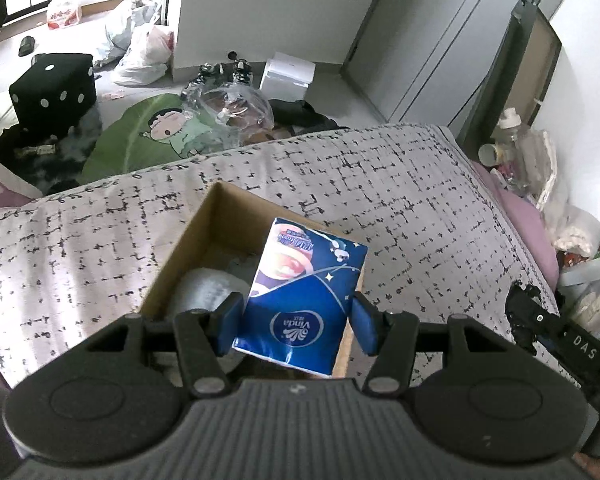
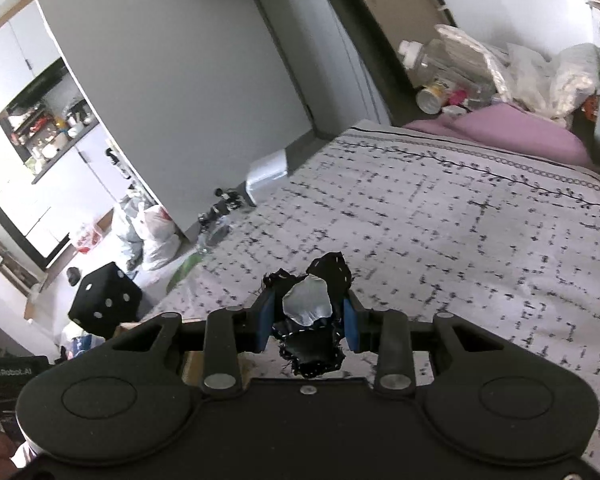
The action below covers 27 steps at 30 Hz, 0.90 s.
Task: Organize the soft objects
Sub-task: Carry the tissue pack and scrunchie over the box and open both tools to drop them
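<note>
In the left wrist view, my left gripper [image 1: 296, 324] is shut on a blue Vinda tissue pack [image 1: 300, 292] and holds it tilted above an open cardboard box [image 1: 188, 240] on the bed. A white tissue roll [image 1: 204, 292] lies inside the box. My right gripper also shows in this view at the right edge [image 1: 532, 316]. In the right wrist view, my right gripper [image 2: 308, 320] is shut on a black fabric piece with a white patch [image 2: 312, 304], held above the bedspread [image 2: 460, 220].
The patterned bedspread [image 1: 380, 184] covers the bed. A purple pillow [image 2: 500, 128] and bottles and bags [image 2: 460, 68] lie at the bed's head. On the floor are a black dice-shaped stool [image 1: 56, 88], plastic bags [image 1: 144, 52] and a green cartoon mat [image 1: 148, 132].
</note>
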Motion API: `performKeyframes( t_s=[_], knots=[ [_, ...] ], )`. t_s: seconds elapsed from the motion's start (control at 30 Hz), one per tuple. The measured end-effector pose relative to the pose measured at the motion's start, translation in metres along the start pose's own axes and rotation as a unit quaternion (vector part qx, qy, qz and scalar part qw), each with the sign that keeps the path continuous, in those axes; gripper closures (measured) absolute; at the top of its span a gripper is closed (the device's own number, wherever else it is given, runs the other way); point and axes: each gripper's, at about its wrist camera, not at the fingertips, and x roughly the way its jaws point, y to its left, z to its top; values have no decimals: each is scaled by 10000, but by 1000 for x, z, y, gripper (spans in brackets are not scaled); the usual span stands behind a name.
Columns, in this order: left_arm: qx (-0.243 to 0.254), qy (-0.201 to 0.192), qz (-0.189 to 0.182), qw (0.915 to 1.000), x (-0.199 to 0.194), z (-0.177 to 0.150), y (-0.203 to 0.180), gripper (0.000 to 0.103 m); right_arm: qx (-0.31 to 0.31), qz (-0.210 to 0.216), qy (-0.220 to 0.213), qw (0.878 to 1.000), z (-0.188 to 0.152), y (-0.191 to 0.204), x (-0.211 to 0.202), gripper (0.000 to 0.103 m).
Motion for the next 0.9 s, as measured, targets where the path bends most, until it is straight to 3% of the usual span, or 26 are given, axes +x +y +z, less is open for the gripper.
performKeyframes(
  t_s=[0.6, 0.9],
  knots=[
    [-454, 211, -103, 9987, 4, 2, 63, 47, -669, 640, 453, 9947, -30, 76, 22, 68],
    [-575, 287, -208, 9977, 9, 10, 81, 47, -669, 995, 834, 9893, -43, 103, 32, 67]
  ],
)
